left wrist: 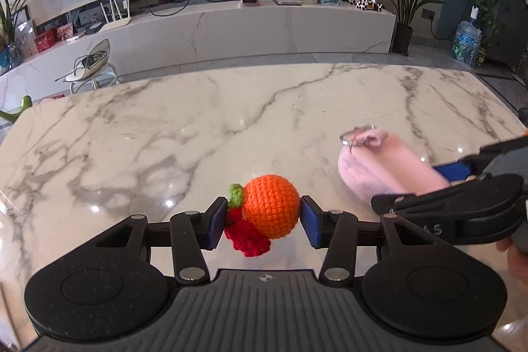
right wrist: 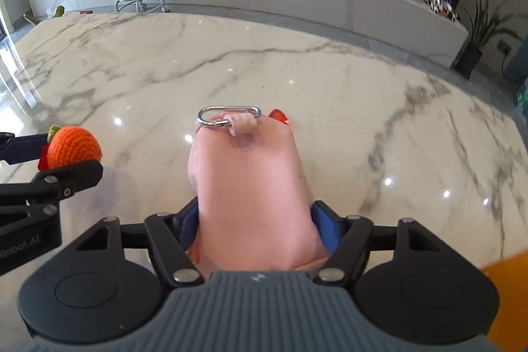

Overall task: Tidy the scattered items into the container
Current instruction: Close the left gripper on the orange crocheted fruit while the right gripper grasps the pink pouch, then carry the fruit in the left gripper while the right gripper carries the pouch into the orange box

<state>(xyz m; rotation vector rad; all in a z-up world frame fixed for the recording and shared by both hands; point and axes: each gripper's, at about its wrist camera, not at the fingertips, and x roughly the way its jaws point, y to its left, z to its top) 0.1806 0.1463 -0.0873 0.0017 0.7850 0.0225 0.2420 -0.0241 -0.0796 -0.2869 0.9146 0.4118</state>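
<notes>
Gripping crocheted orange ball, soft pink pouch

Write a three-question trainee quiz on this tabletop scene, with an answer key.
1. True or false: the left gripper is shut on the crocheted orange.
2. What is between the right gripper's pads?
A. a metal spoon
B. the pink pouch
C. a glass bottle
3. Fill in: a silver ____ is attached to the pouch's far end.

Key
1. True: both blue pads press its sides.
2. B.
3. Carabiner clip, on the pouch's pink loop above the marble table.
</notes>
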